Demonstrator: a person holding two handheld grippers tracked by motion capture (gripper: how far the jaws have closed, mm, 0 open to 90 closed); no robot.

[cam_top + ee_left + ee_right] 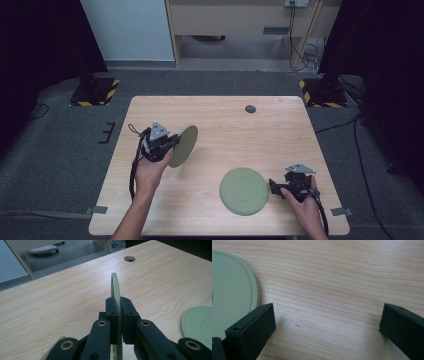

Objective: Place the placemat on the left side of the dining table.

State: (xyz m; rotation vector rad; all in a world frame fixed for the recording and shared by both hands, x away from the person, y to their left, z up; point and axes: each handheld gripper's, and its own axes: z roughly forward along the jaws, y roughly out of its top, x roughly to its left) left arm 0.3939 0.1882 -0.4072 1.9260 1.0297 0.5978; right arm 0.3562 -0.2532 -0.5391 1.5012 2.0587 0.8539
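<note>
Stacking looks half done to us: we hold one flat, round, pale green plate on edge above the light wooden table in our left gripper, jaws clamped on its rim. Our right gripper waits beside the lying green plate stack, jaws wide apart, empty. We count one plate aloft; the stack's number we cannot tell.

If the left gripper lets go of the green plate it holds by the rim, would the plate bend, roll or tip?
The green plate keeps its shape in the left gripper, so probably stiff. Round and held on edge, it would likely tip flat or roll.
</note>
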